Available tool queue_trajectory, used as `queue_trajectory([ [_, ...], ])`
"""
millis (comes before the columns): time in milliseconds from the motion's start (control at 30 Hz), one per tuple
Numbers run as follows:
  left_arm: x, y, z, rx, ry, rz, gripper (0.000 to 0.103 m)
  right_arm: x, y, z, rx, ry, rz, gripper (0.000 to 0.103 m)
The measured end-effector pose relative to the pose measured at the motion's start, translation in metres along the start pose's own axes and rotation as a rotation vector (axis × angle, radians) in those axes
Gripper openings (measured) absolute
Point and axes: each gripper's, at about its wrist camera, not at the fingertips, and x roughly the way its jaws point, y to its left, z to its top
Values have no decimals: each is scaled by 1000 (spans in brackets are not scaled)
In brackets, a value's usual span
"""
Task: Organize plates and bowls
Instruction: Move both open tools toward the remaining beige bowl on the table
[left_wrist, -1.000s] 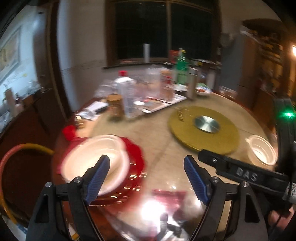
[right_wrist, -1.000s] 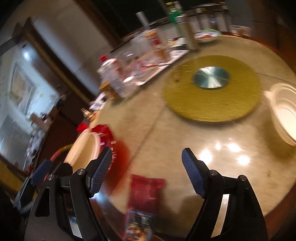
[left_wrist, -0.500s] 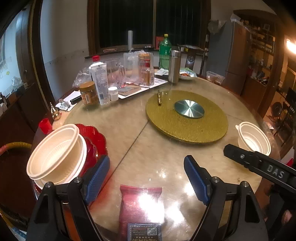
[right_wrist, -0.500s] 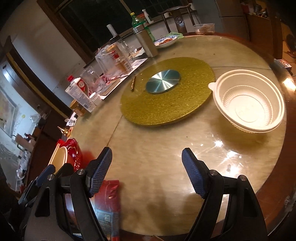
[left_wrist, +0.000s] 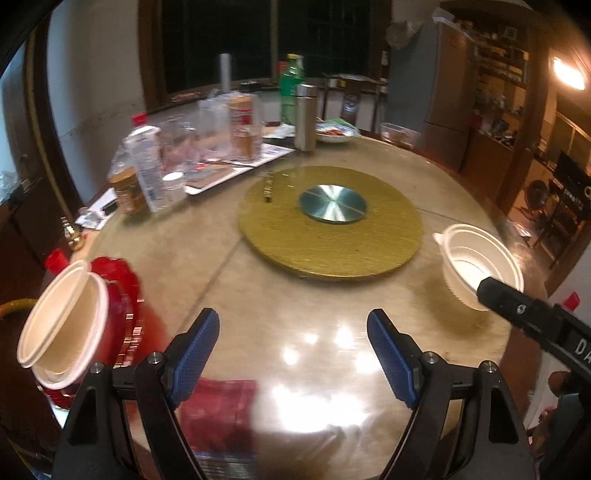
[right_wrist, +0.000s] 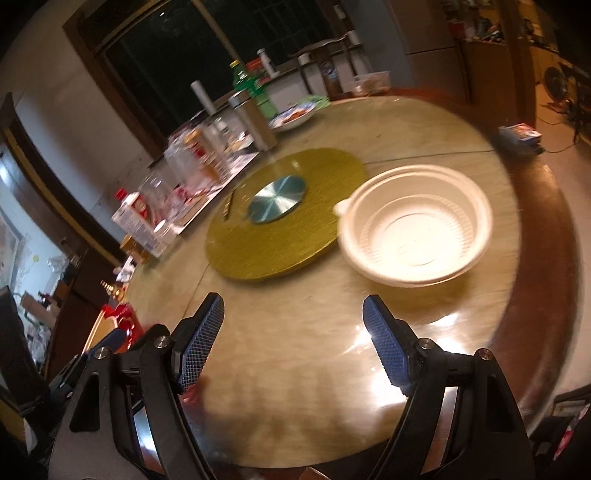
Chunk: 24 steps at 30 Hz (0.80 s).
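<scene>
A lone white plastic bowl (right_wrist: 417, 236) sits on the round table beside the gold turntable (right_wrist: 284, 214); it also shows at the right in the left wrist view (left_wrist: 480, 266). Two stacked cream bowls (left_wrist: 62, 317) rest on red plates (left_wrist: 125, 295) at the table's left edge. My left gripper (left_wrist: 293, 354) hovers open over bare tabletop between the stack and the lone bowl. My right gripper (right_wrist: 293, 343) is open too, short of the white bowl and a little left of it, nothing between its fingers. One of its fingers (left_wrist: 517, 306) crosses the left wrist view, in front of the bowl.
Bottles, jars, glasses and a tray (left_wrist: 229, 173) crowd the table's far left. A steel flask (left_wrist: 306, 116) and a dish of food (left_wrist: 334, 133) stand at the back. A red packet (left_wrist: 221, 413) lies at the near edge under my left gripper.
Both grippers have swung rightward across the table. The cream stack slid to the left edge of the left view; the white bowl grew large in the right view. Both stayed open.
</scene>
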Motion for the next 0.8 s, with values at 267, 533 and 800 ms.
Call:
queue_trajectory([
  [267, 20, -40, 10, 30, 56, -80, 82, -24, -61, 24, 101, -40, -98, 79],
  [533, 48, -77, 29, 33, 118, -137, 82, -10, -106, 48, 177, 34, -140, 79],
  [800, 77, -111, 44, 41, 171, -160, 82, 21, -134, 64, 240, 112, -159, 79],
])
